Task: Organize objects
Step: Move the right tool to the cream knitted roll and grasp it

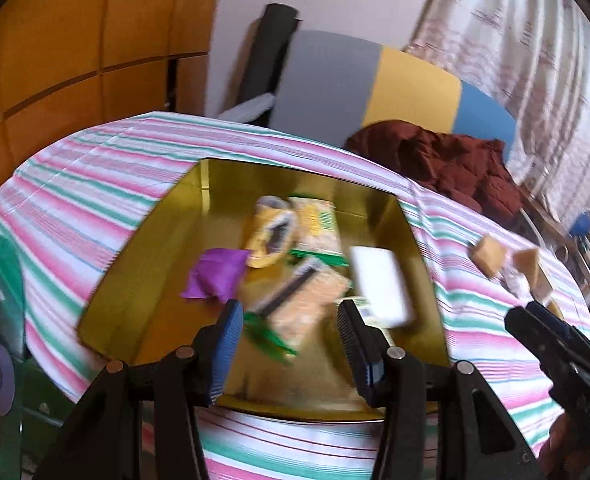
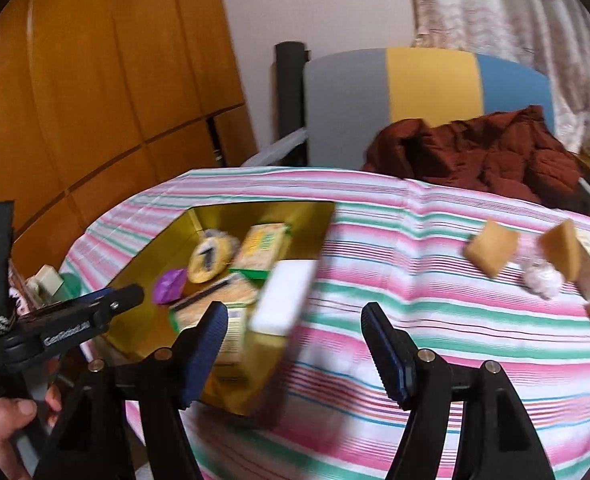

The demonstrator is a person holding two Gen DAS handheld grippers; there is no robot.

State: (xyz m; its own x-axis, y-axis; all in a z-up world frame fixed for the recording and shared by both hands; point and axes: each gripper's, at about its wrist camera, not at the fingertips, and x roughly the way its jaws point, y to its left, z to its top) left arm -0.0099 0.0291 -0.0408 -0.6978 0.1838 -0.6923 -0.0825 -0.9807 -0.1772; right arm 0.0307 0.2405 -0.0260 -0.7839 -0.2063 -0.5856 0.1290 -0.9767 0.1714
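A gold box [image 1: 167,216] [image 2: 315,216] sits open on the striped tablecloth [image 1: 95,176]. Inside lie a purple pouch [image 1: 215,274] [image 2: 170,285], a yellow round packet [image 1: 271,236] [image 2: 211,258], a green-and-yellow packet [image 1: 315,228] [image 2: 265,246] and an orange packet [image 1: 307,304]. A white block [image 1: 381,284] [image 2: 285,298] is blurred over the box's right side, with no gripper holding it. My left gripper [image 1: 291,344] is open above the box's near edge. My right gripper [image 2: 295,344] is open, right of the box, and shows at the left wrist view's right edge [image 1: 543,320].
Several tan blocks [image 2: 491,250] [image 1: 489,258] and a crumpled white wrapper [image 2: 543,280] lie on the cloth at the right. A brown jacket [image 2: 487,152] rests on a grey, yellow and blue chair [image 2: 427,80] behind the table. Wooden cabinets [image 2: 95,80] stand at the left.
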